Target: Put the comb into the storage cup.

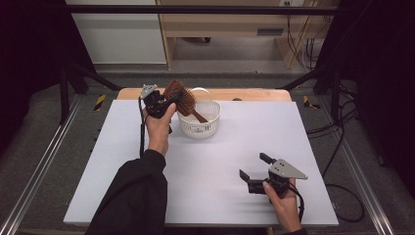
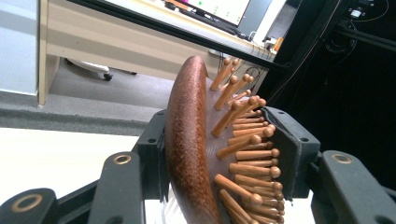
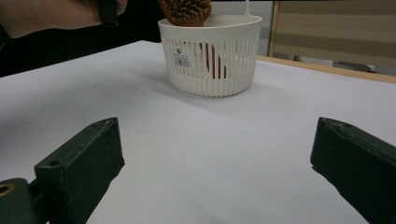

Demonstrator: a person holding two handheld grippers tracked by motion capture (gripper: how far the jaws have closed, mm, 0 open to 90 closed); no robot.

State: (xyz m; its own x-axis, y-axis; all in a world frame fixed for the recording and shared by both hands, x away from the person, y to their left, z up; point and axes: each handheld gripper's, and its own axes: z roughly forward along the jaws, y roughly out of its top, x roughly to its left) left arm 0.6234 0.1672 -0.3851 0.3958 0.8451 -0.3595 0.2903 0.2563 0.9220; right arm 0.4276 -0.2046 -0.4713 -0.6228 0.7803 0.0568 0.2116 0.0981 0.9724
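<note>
A brown wooden hairbrush (image 1: 186,103) with peg bristles hangs over a white slatted basket (image 1: 200,126) at the back of the table, its handle slanting down into the basket. My left gripper (image 1: 175,96) is shut on the brush head. In the left gripper view the brush (image 2: 187,149) sits edge-on in the gripper (image 2: 224,140), one pad on its smooth back, the other on the bristle tips. My right gripper (image 1: 252,165) is open near the front right, low over the table. The right gripper view has the open gripper (image 3: 217,154), with the basket (image 3: 210,56) and brush (image 3: 184,11) far ahead.
A white sheet (image 1: 244,142) covers the table, with a wooden edge (image 1: 244,94) behind the basket. Black frame bars and cables stand around the table. The person's left forearm in a dark sleeve (image 1: 137,196) crosses the front left.
</note>
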